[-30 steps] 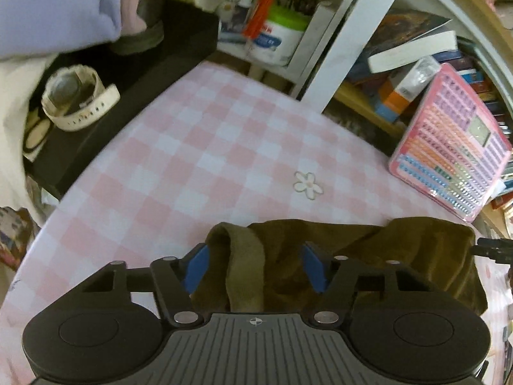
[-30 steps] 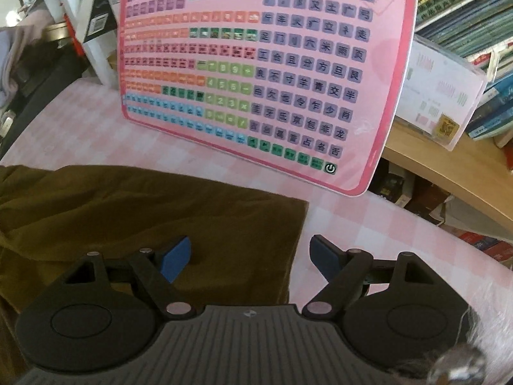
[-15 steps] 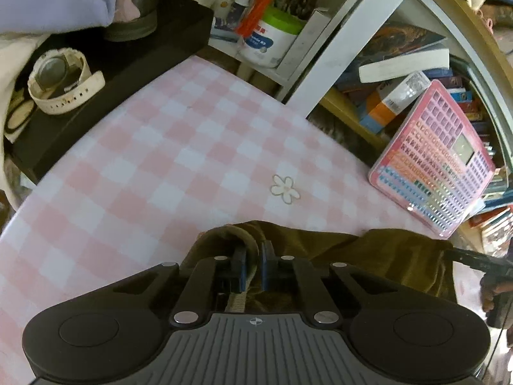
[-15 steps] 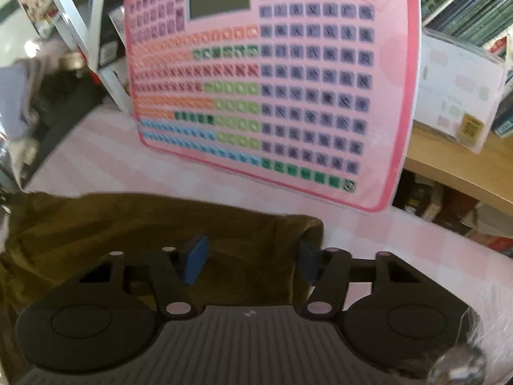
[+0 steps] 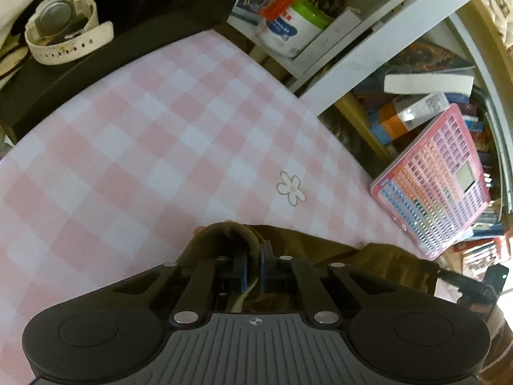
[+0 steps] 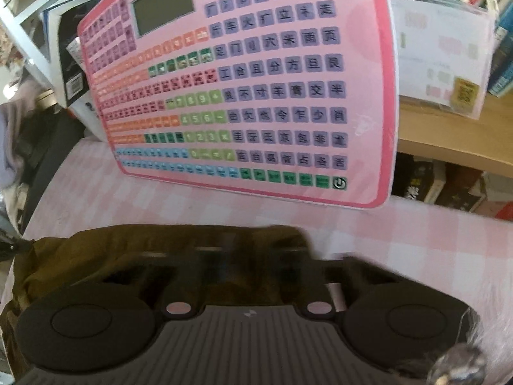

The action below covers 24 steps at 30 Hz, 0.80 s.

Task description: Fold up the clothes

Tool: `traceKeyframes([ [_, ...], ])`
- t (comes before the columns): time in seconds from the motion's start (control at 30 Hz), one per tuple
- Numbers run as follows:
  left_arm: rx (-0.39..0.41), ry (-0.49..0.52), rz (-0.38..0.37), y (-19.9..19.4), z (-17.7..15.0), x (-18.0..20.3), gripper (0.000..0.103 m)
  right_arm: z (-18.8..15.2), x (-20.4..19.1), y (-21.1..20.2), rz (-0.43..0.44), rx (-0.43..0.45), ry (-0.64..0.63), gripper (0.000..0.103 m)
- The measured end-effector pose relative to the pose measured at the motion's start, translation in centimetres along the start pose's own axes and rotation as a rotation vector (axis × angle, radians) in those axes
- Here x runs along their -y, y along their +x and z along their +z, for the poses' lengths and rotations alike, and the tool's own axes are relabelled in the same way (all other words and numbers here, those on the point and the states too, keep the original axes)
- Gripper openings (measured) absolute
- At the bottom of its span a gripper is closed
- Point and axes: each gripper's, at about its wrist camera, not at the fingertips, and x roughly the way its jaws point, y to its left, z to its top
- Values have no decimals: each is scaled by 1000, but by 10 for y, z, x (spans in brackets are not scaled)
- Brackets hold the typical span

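1. Pink-and-white checked tablecloth filling most of the left view; printed white flower near centre.
2. Olive-brown cloth spread across the near edge at 6 o'clock in both views.
3. Pink keyboard toy propped at 12 o'clock in the right view; rows of Chinese characters, digits 1–9, a green power symbol at its lower corner.
4. Left gripper at 6 o'clock, blue pads clamped together on a cloth fold.
5. Right gripper blurred against the cloth; finger state impossible to tell.
6. White tub with green lid at 1 o'clock; label unreadable.
7. White wristwatch at 10 o'clock on a black surface.
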Motion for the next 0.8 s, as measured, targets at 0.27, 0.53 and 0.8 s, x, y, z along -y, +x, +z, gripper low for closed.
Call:
traceKeyframes([
  [0.27, 105, -49, -137, -42, 2, -10, 3, 0, -15, -68, -1, 195, 66, 3],
  [0.53, 153, 71, -310, -99, -1, -8, 3, -73, -73, -180, -21, 377, 135, 3],
  [0.8, 50, 157, -357, -139, -50, -57, 4, -228, -140, -265, -55, 405, 238, 3],
])
